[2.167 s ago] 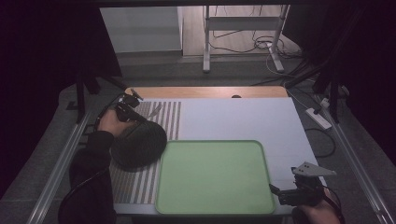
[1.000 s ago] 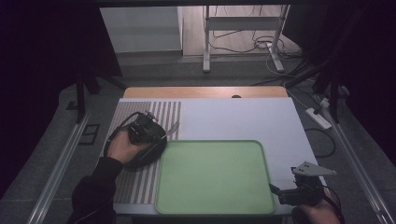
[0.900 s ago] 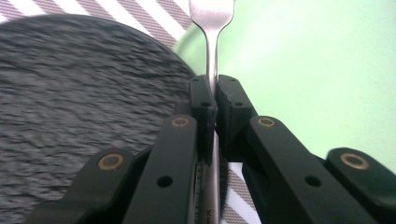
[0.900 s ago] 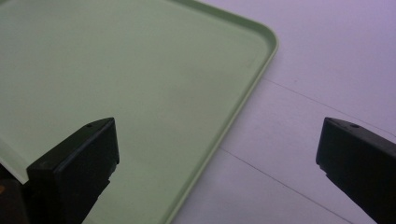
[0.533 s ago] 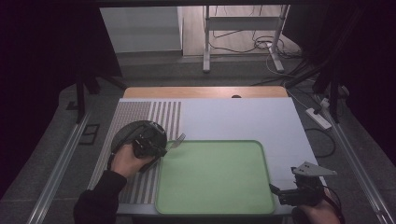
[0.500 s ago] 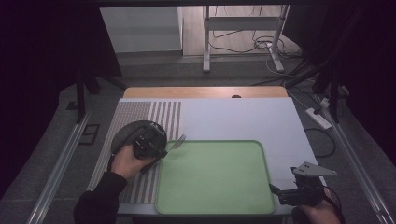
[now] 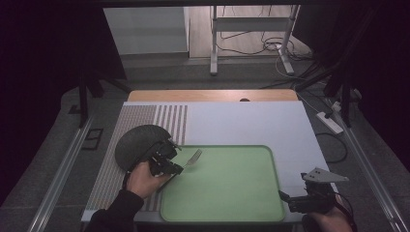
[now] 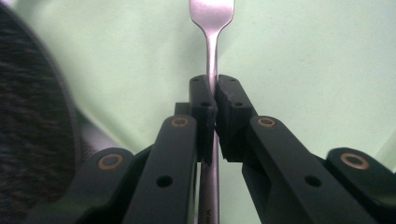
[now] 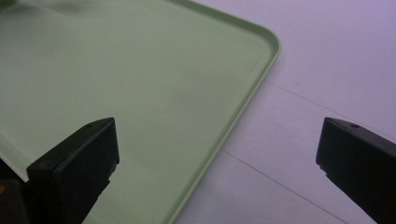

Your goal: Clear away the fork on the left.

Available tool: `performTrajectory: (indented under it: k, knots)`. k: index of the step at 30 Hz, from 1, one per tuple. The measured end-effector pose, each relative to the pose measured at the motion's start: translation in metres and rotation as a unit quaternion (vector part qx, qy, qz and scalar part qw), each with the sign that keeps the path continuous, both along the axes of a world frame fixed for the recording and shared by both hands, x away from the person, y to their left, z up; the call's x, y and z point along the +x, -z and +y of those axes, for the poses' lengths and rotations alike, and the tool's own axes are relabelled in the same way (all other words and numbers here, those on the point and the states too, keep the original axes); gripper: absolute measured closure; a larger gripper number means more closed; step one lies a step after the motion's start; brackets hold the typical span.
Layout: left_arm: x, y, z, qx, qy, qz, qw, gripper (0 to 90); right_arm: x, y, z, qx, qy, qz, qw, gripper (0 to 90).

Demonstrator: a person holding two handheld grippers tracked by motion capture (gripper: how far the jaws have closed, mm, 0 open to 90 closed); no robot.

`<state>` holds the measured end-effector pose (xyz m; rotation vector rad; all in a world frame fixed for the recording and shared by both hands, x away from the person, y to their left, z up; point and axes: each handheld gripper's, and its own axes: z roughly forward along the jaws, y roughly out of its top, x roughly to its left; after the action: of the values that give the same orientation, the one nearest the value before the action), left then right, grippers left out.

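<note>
My left gripper (image 7: 175,166) is shut on the handle of a metal fork (image 7: 193,157), whose tines point over the left part of the green tray (image 7: 227,193). In the left gripper view the fork (image 8: 211,28) stands straight up between the closed jaws of the left gripper (image 8: 215,93), above the tray (image 8: 303,56). A dark round plate (image 7: 138,142) lies just left of the tray, under my left hand. My right gripper (image 7: 285,197) rests open at the tray's front right corner. In the right gripper view its jaws stand wide apart over the tray edge (image 9: 243,107).
A white mat (image 7: 251,123) covers the table, with a striped cloth (image 7: 145,121) on its left part. Metal rails run along both table sides. A power strip (image 7: 329,122) lies on the floor at the right, and a stand with cables is behind the table.
My left gripper has carried the fork from the table's back left, over the dark plate, to the tray's left edge. The right gripper has stayed still.
</note>
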<state>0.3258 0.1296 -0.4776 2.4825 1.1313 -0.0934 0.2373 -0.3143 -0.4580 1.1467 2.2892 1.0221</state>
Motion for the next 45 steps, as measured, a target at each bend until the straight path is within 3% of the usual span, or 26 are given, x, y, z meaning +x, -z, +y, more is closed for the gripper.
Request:
performTrajectory:
  k: [6, 16, 18, 20, 22, 25, 28, 29, 31, 33, 35, 45]
  knots:
    - [-0.004, 0.002, -0.014, 0.002, -0.004, 0.009, 1.0000, 84.6, 0.000, 0.000, 0.000, 0.000, 0.001, 0.000, 1.0000, 0.0]
    - [-0.007, 0.025, -0.037, 0.026, -0.003, 0.038, 0.9990, 84.3, 0.000, 0.000, 0.000, 0.000, -0.003, 0.000, 1.0000, 0.0]
    - [-0.008, 0.025, -0.037, 0.027, 0.003, 0.033, 0.9991, 83.0, 0.000, 0.000, 0.000, 0.000, -0.004, 0.000, 1.0000, 0.0]
    - [-0.009, 0.023, -0.039, 0.038, 0.005, 0.012, 0.9992, 76.5, 0.000, 0.000, 0.000, 0.000, -0.004, 0.000, 1.0000, 0.0]
    - [-0.011, 0.019, -0.041, 0.035, 0.010, -0.003, 0.9993, 74.4, 0.000, 0.000, 0.000, 0.000, -0.003, 0.000, 1.0000, 0.0]
    - [-0.016, 0.013, -0.046, 0.028, 0.023, -0.025, 0.9990, 80.7, 0.000, 0.000, 0.000, -0.003, -0.003, -0.001, 1.0000, 0.0]
    - [-0.016, 0.015, -0.049, 0.016, 0.031, -0.016, 0.9992, 88.3, 0.000, 0.000, 0.000, -0.002, -0.003, -0.001, 1.0000, 0.0]
    - [-0.015, 0.020, -0.051, 0.013, 0.034, 0.001, 0.9993, 88.4, 0.000, 0.000, 0.000, -0.003, -0.004, -0.001, 1.0000, 0.0]
    - [-0.012, 0.027, -0.049, 0.018, 0.032, 0.009, 0.9993, 88.5, 0.000, 0.000, 0.000, -0.003, -0.004, -0.001, 1.0000, 0.0]
    - [-0.007, 0.028, -0.042, 0.006, 0.018, 0.016, 0.9997, 88.6, -0.001, 0.000, 0.000, -0.003, -0.004, -0.002, 1.0000, 0.0]
    - [-0.005, 0.027, -0.035, 0.016, 0.007, 0.009, 0.9998, 88.5, -0.001, 0.000, 0.001, -0.004, -0.004, -0.002, 1.0000, 0.0]
    - [0.002, 0.029, -0.006, 0.012, -0.039, 0.020, 0.9990, 88.5, -0.001, 0.000, 0.001, -0.004, -0.005, -0.002, 1.0000, 0.0]
